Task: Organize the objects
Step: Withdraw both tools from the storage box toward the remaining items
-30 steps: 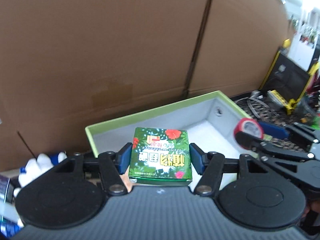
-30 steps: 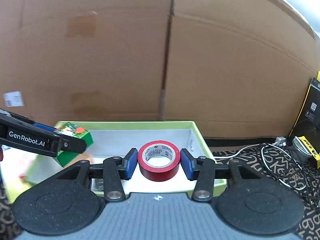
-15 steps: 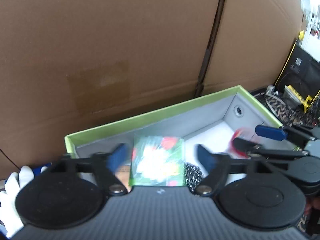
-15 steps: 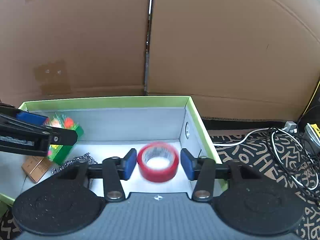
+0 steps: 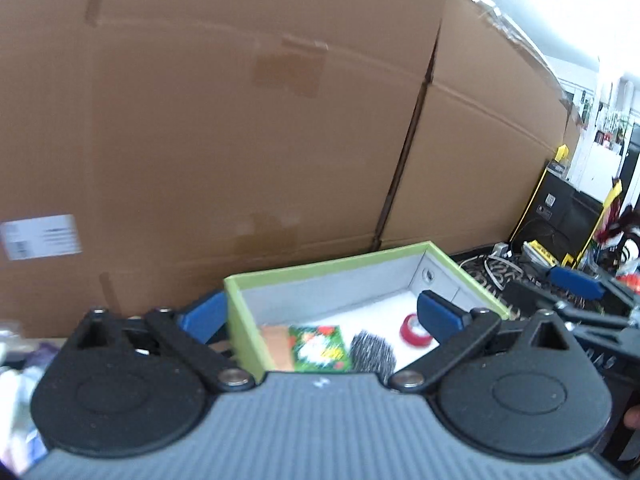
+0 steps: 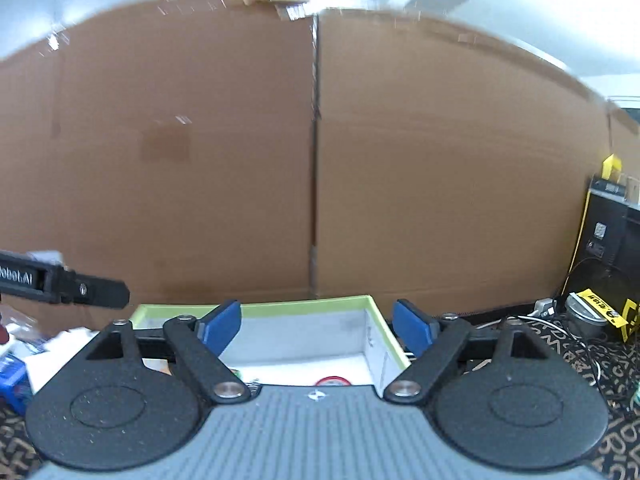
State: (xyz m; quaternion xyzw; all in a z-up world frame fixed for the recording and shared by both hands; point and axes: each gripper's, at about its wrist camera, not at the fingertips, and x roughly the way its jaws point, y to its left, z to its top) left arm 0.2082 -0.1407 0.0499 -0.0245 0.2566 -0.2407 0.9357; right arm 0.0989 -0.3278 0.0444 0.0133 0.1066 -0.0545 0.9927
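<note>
Left wrist view first, reading from the left: my left gripper has its jaws opening, now spread very wide, and nothing is pinched between them. Its left pad sits outside the near-left corner of the green-rimmed box, its right pad over the box floor. Inside the box, from left to right, lie a tan carton, the green floral packet, a dark bristly scrubber and the red tape roll. All four rest on the white floor, apart from both pads. Further right my right gripper shows from the side, over the cable clutter.

Right wrist view confirms it: the right gripper's jaws are opening too, with nothing between them, and only the top of the tape roll peeks over the camera housing, in the box near its right wall.

I judge that both drops are done and the step in hand is pulling clear. To do it well I would lift both tools straight up and back before swinging sideways, so no pad clips the rim and shifts the box. Then I'd head for the loose items at far left.
</note>
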